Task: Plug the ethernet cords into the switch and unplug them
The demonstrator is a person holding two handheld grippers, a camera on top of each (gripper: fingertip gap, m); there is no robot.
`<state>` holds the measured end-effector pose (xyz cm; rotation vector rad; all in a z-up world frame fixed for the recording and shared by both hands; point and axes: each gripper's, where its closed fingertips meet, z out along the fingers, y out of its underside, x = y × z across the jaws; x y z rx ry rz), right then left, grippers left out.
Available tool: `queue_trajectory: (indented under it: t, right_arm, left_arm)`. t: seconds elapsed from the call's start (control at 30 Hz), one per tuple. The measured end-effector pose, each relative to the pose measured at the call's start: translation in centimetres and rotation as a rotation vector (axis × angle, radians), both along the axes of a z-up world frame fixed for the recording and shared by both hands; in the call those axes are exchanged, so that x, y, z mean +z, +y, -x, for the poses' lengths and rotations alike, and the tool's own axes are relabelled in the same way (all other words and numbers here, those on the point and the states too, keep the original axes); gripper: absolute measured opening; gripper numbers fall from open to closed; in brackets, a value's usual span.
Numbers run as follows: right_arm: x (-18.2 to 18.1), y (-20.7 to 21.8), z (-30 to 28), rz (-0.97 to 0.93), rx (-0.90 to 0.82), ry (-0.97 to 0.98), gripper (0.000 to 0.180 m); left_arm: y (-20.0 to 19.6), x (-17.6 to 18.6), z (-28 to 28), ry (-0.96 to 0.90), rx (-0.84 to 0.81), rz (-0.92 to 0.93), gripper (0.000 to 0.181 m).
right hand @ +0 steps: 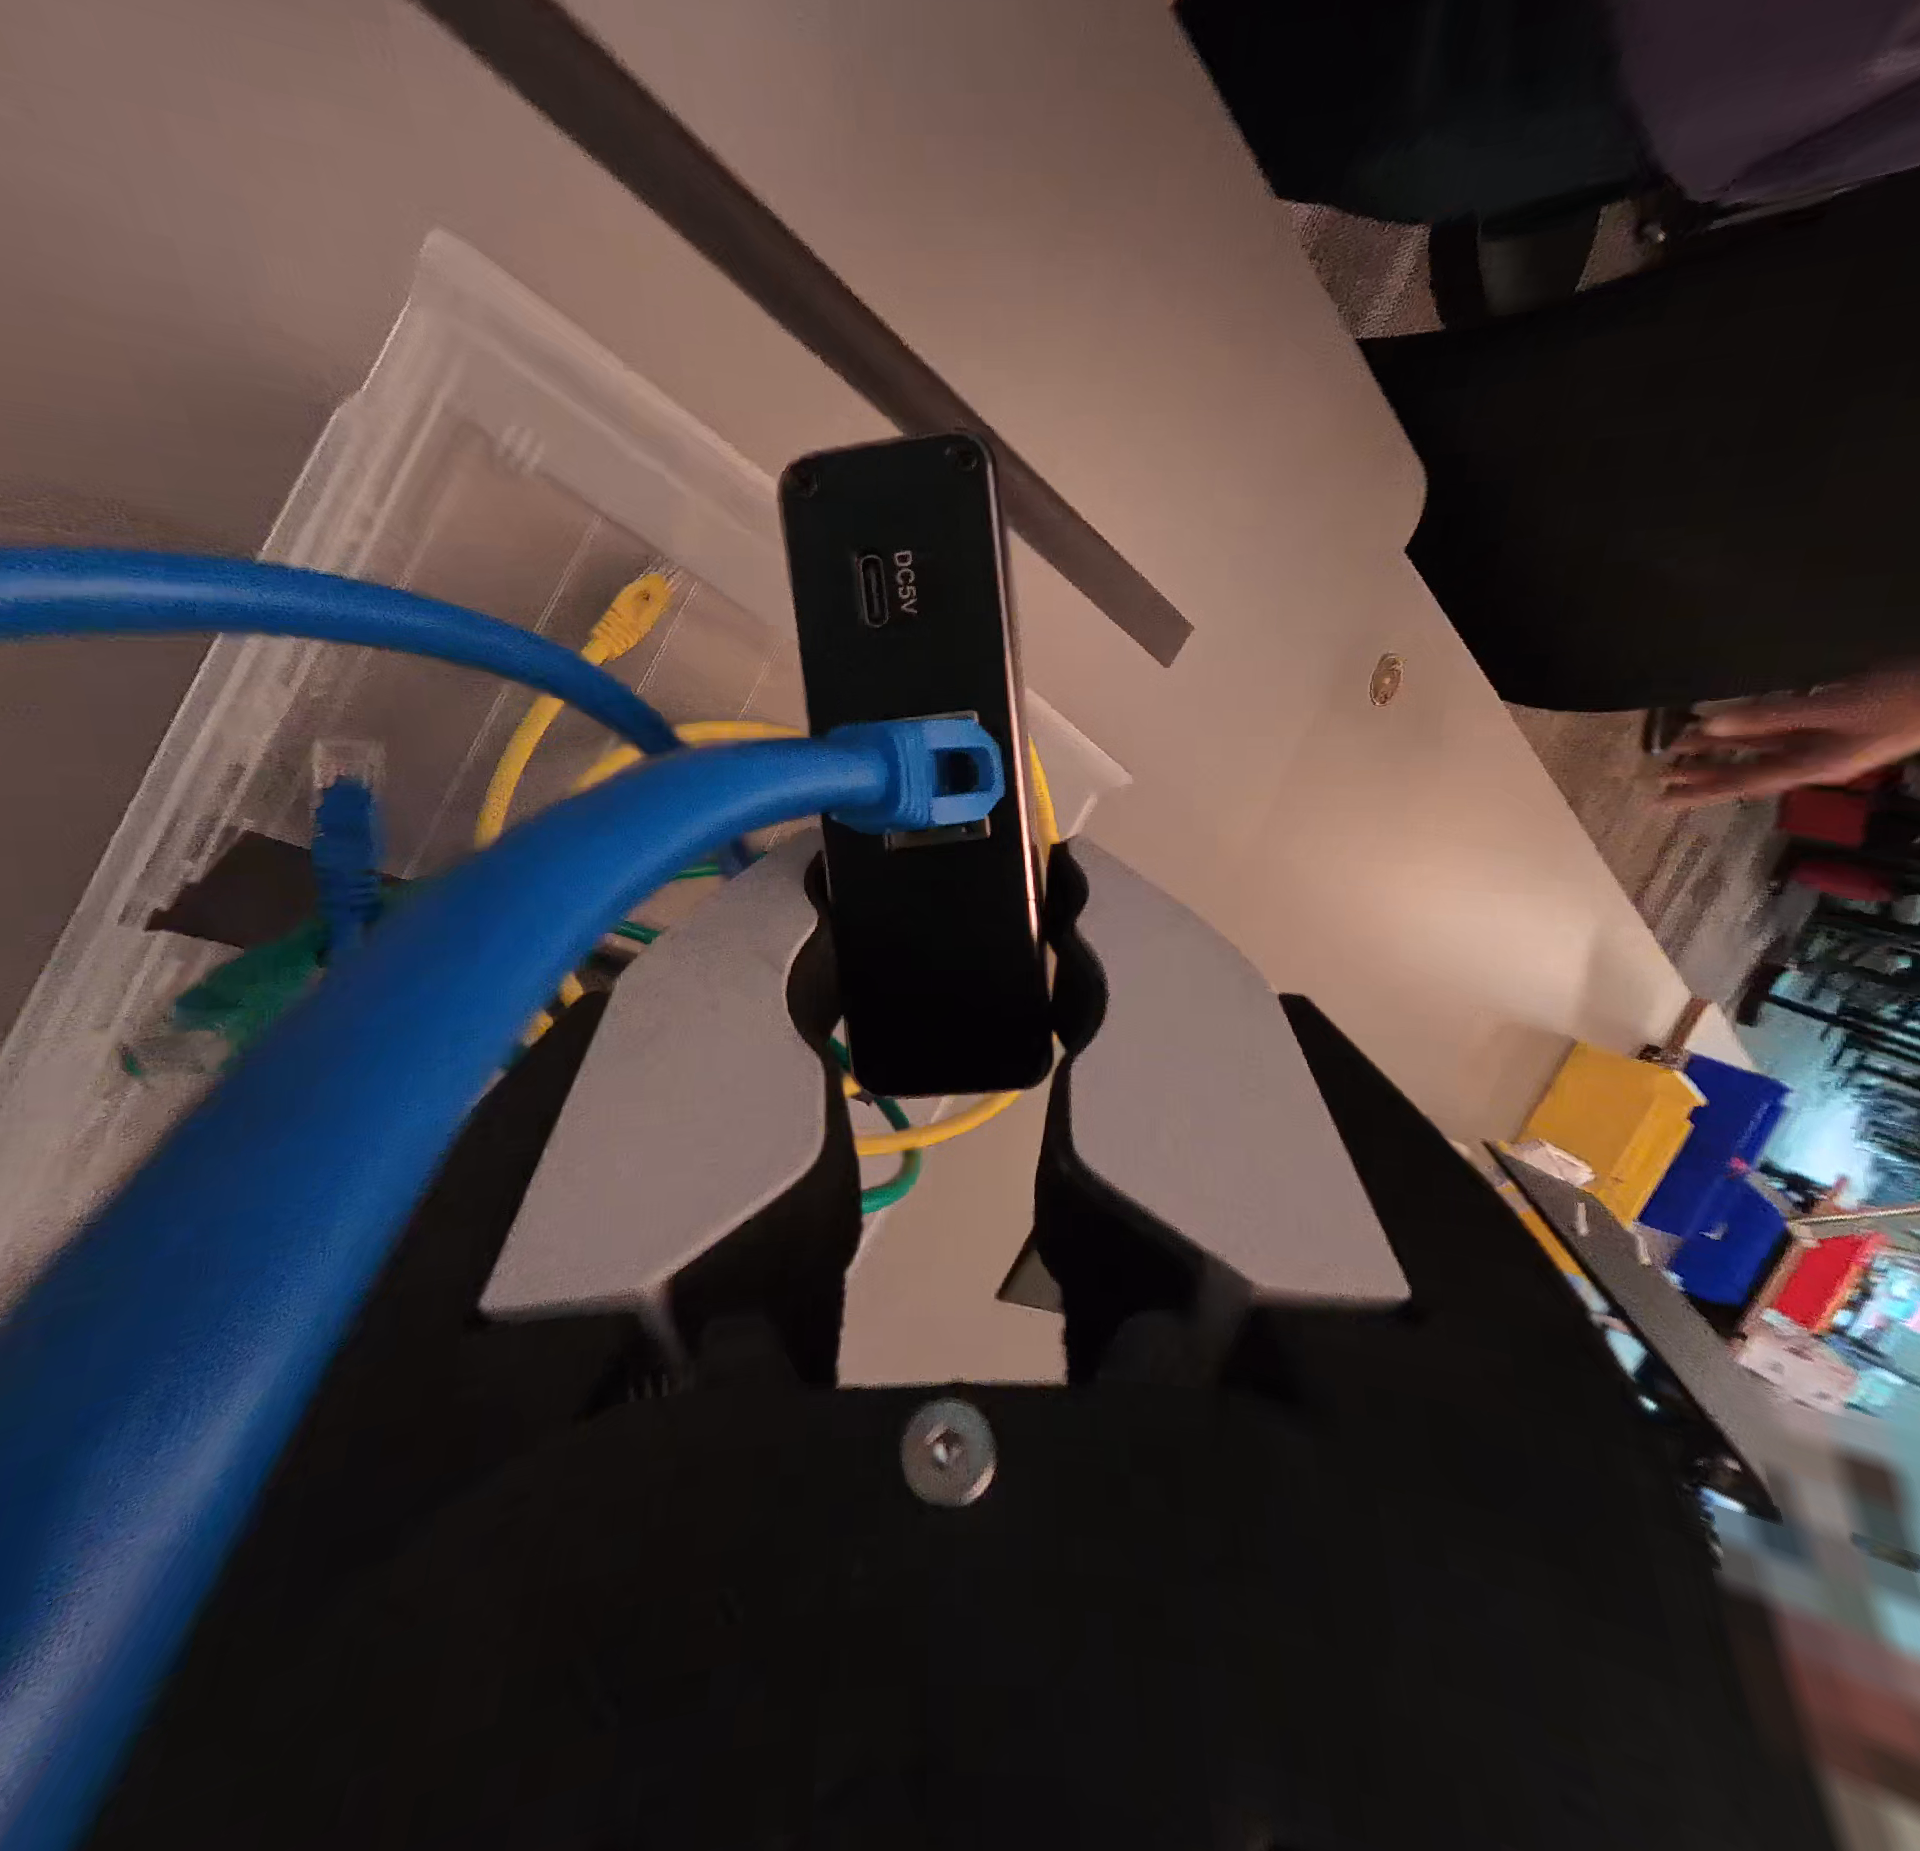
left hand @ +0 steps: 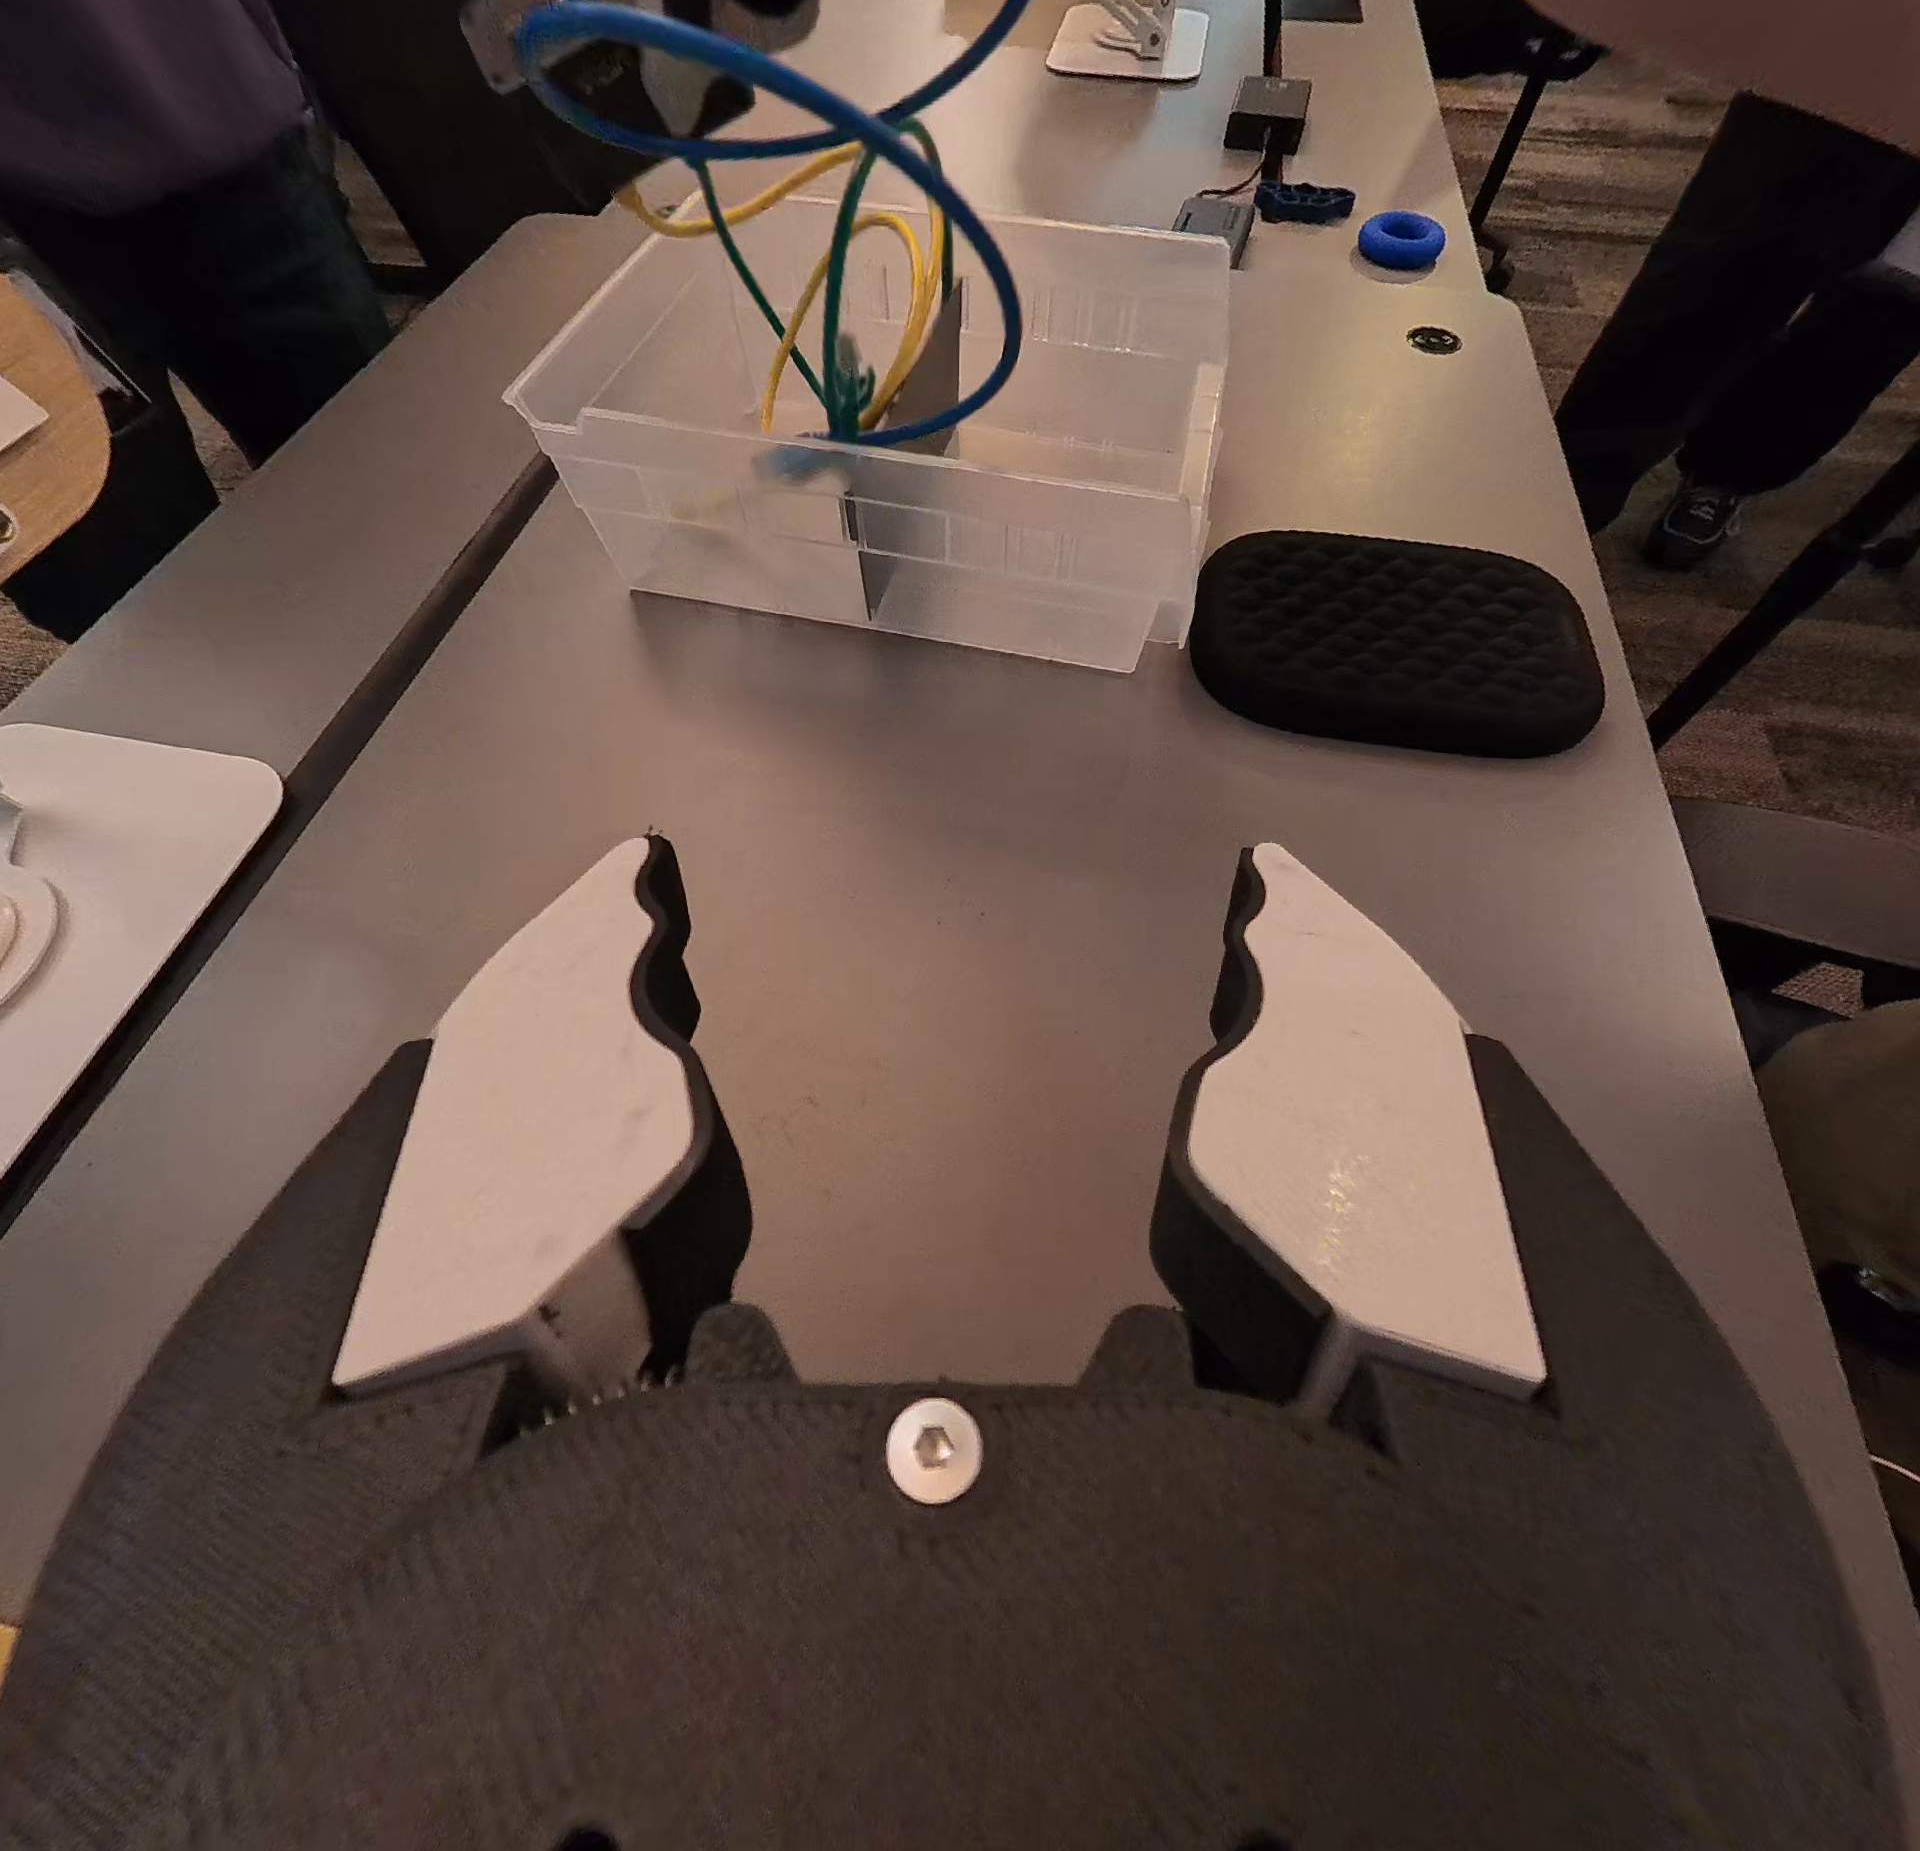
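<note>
My right gripper is shut on the lower end of a black switch and holds it in the air above a clear bin. A blue ethernet cord has its plug seated in a port on the switch. The cord's other blue plug, a green plug and a yellow plug lie in the bin. In the left wrist view, the blue cord loops up from the bin, beside yellow and green cords. My left gripper is open and empty over the grey table, short of the bin.
A black padded rest lies right of the bin. A blue ring, a small black box and a white stand base sit farther back. Another white base is at left. People stand around the table; a hand shows. Left tips to right tips: about 35 cm.
</note>
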<state>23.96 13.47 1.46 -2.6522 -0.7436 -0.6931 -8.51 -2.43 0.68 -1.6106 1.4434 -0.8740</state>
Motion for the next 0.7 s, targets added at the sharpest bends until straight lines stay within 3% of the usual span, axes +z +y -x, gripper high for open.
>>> queue_trajectory:
  t: [0.13,0.43,0.57,0.7]
  right_arm:
    - [-2.8,0.2,1.5,0.084,0.146,-0.079,0.038]
    - [-7.6,0.4,4.2,0.303,0.368,-0.015,0.043]
    - [-7.5,-0.1,4.3,0.399,0.354,0.053,0.049]
    - [-5.0,-0.4,3.9,0.421,0.330,0.099,0.057]
  left_arm:
    - [0.1,-0.1,0.0,0.003,0.002,0.002,0.098]
    - [-0.1,0.1,0.1,0.007,-0.005,-0.015,0.098]
    - [-0.1,0.1,0.2,0.013,-0.005,-0.017,0.098]
    - [-0.1,0.5,0.4,0.003,-0.005,-0.017,0.098]
